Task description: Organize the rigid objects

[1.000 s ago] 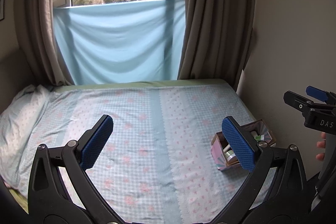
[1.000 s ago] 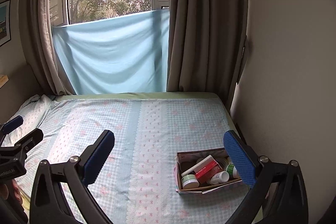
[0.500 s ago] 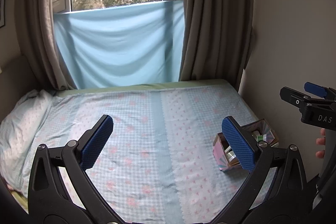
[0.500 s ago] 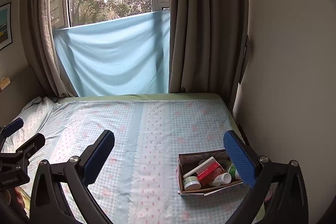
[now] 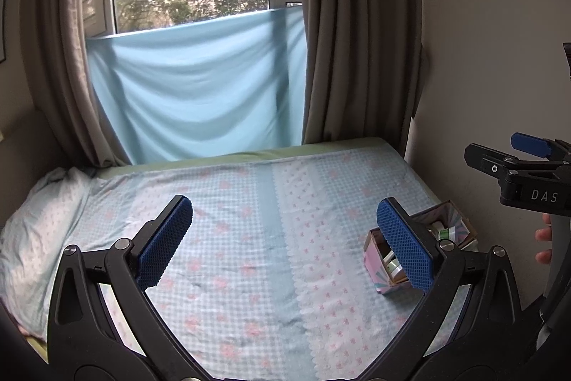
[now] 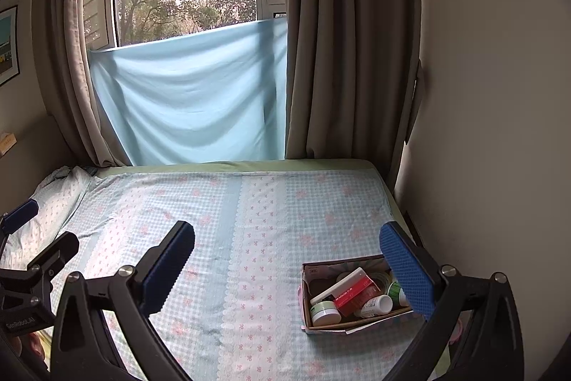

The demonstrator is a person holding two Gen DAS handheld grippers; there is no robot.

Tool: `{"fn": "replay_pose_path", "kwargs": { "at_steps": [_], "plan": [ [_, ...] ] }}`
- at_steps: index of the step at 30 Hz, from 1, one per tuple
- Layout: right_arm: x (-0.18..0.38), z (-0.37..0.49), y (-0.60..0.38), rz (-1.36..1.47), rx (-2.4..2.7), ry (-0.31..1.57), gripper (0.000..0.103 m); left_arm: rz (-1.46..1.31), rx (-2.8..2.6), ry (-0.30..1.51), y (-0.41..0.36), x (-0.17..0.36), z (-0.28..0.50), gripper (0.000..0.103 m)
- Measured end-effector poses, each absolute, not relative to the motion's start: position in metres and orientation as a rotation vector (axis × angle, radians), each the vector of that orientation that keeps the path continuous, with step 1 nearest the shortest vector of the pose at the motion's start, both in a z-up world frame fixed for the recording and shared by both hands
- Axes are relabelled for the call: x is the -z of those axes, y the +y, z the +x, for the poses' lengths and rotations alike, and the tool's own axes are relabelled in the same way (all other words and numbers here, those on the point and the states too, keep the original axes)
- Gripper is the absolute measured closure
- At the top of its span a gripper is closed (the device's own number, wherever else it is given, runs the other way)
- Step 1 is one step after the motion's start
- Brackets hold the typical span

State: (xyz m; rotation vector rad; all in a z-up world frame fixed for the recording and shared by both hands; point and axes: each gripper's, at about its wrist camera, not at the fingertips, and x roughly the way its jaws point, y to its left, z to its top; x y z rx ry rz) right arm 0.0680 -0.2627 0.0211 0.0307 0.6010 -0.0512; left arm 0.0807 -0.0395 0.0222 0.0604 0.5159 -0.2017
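Blue-padded left gripper (image 5: 282, 241) is held spread and empty above the bed (image 6: 249, 238). Right gripper (image 6: 285, 266) is likewise spread, empty. Jars, tubes and a red carton (image 6: 353, 295) are seen lying loosely in the box (image 6: 310, 274) near the right edge. Stage undecidable: contents either gathered or awaiting sorting.

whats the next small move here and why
Probably hold off grasping: left gripper and right gripper are open and empty, while the jar, red carton and white bottle lie inside the cardboard box, nothing loose on the bedsheet.
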Motion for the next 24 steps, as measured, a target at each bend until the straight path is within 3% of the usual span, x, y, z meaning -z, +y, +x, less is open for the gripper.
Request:
{"fn": "replay_pose_path", "kwargs": {
  "at_steps": [24],
  "plan": [
    [-0.024,0.087,-0.260,0.033,0.067,0.623,0.000,0.053,0.126,0.496,-0.036,-0.026,0.090,0.000]
  ]
}}
